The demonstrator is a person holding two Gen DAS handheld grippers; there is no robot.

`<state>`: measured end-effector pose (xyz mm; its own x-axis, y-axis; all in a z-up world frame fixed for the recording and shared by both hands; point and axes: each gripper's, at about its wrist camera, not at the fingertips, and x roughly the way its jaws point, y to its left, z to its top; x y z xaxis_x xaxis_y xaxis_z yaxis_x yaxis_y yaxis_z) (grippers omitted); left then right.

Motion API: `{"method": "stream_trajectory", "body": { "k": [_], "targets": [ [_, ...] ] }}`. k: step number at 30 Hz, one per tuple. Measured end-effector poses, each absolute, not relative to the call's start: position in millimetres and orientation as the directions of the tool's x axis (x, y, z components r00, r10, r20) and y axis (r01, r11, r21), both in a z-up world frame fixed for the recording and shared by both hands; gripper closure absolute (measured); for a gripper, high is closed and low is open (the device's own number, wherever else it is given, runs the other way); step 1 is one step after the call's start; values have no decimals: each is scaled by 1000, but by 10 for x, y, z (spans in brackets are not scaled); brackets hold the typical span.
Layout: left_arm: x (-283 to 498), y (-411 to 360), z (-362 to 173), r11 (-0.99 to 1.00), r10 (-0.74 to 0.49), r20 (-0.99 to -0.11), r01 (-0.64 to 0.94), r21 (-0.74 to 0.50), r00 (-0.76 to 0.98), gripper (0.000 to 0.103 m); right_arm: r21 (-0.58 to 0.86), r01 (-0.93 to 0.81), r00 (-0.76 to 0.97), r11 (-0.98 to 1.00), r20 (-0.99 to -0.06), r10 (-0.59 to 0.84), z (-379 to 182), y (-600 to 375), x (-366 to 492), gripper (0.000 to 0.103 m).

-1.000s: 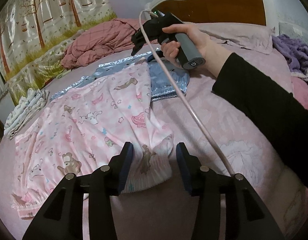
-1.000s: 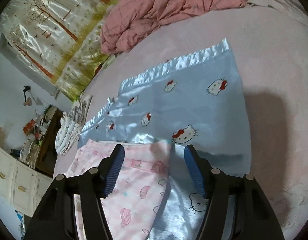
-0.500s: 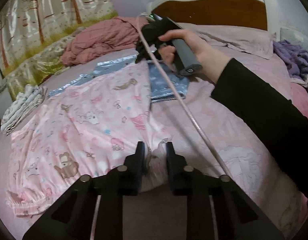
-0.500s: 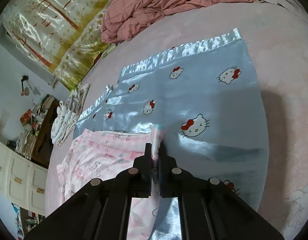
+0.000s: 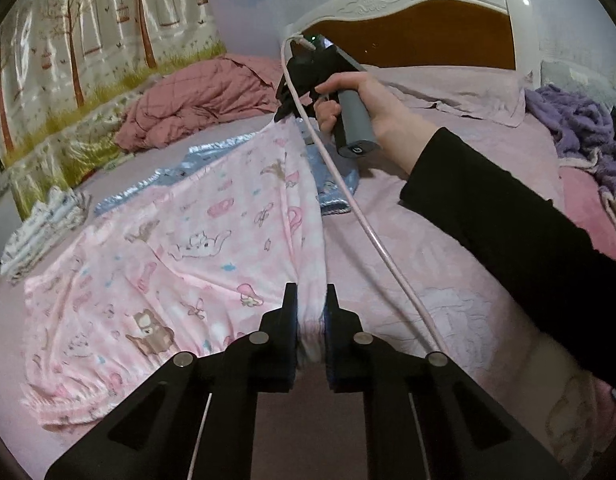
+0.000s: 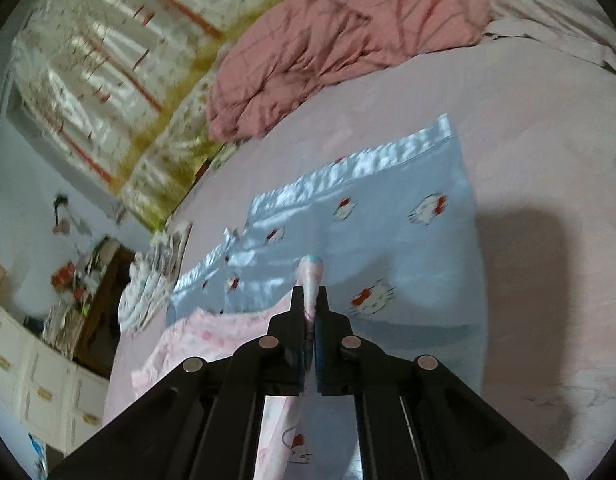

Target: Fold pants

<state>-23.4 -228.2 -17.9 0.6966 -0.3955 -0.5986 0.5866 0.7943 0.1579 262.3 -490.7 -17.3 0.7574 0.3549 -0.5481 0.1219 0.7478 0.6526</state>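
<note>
The bed [image 5: 447, 240], covered in a pale pink sheet, fills most of both views, with a white and brown headboard [image 5: 419, 20] at its far end; a tree-printed curtain [image 5: 88, 60] hangs along its far left side; a rumpled dusty-pink quilt [image 5: 200, 108] is heaped near the headboard, and a purple knitted blanket [image 5: 575, 128] lies at the right edge of the bed; a blue satin cloth [image 6: 387, 240] printed with cat faces is spread flat on the sheet; the pink printed pants [image 5: 180, 272] lie across the bed on top of that blue cloth, one long edge lifted off the bed and stretched taut between the two tools, the rest draped down to the left; a small stack of folded white patterned laundry [image 5: 40, 228] sits at the left edge of the bed, apart from the pants; the person's right hand [image 5: 367, 108], in a black sleeve, grips the grey handle of the right gripper [image 6: 311, 300], whose fingers are pressed together on a corner of the pants that pokes up between them; a pink cable [image 5: 359, 220] runs from that tool toward the camera; the left gripper [image 5: 309, 312] has its fingers pinching a bunched edge of the pants at the near end.
</note>
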Motion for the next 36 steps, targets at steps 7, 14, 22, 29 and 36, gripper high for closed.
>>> {"method": "stream_trajectory", "body": {
  "k": [7, 14, 22, 29, 36],
  "targets": [
    [-207, -2375, -245, 785, -409, -611, 603, 143, 678, 93, 632, 199, 791, 749, -554, 257, -119, -5062, 2541, 101],
    [-288, -2343, -263, 765, -432, -622, 631, 132, 653, 77, 560, 306, 736, 770, -652, 182, -215, -5153, 2504, 101],
    [-657, -1662, 39, 854, -338, -466, 474, 214, 818, 45, 459, 319, 773, 829, -632, 52, -109, -5040, 2362, 58],
    [-445, -506, 3, 976, -127, -555, 204, 78, 822, 54, 355, 223, 875, 908, -483, -26, 450, -4626, 1516, 49],
    [-97, -46, -105, 953, -283, -631, 140, -268, 722, 59, 400, 51, 873, 915, -464, 154, 468, -3732, 748, 47]
  ]
}}
